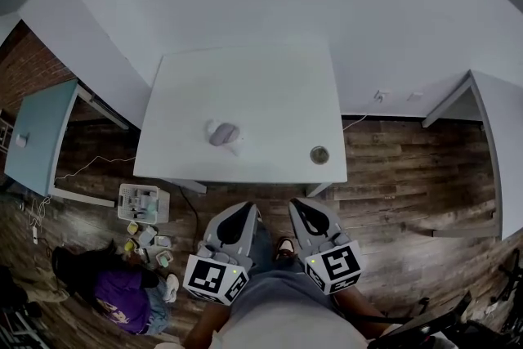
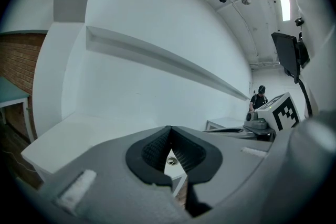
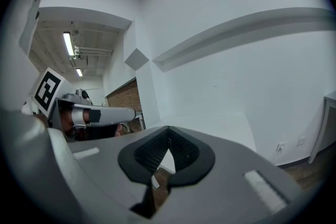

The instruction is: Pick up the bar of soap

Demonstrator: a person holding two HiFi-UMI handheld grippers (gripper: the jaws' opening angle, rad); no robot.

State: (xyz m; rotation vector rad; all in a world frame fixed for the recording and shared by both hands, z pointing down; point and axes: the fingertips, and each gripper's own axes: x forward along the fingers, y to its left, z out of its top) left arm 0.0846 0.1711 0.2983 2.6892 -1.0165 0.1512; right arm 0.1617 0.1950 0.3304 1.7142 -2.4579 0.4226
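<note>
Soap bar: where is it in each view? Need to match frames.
Head view: greyish oval bar of soap lies left of centre on the white rectangular table.
Left gripper view: not visible.
Right gripper view: not visible.
Shared landmark: the table, lower left in the left gripper view, centre-right in the right gripper view.

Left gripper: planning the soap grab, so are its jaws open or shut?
Shut. On the left gripper the jaws meet at the tips, with nothing held between them.
</note>
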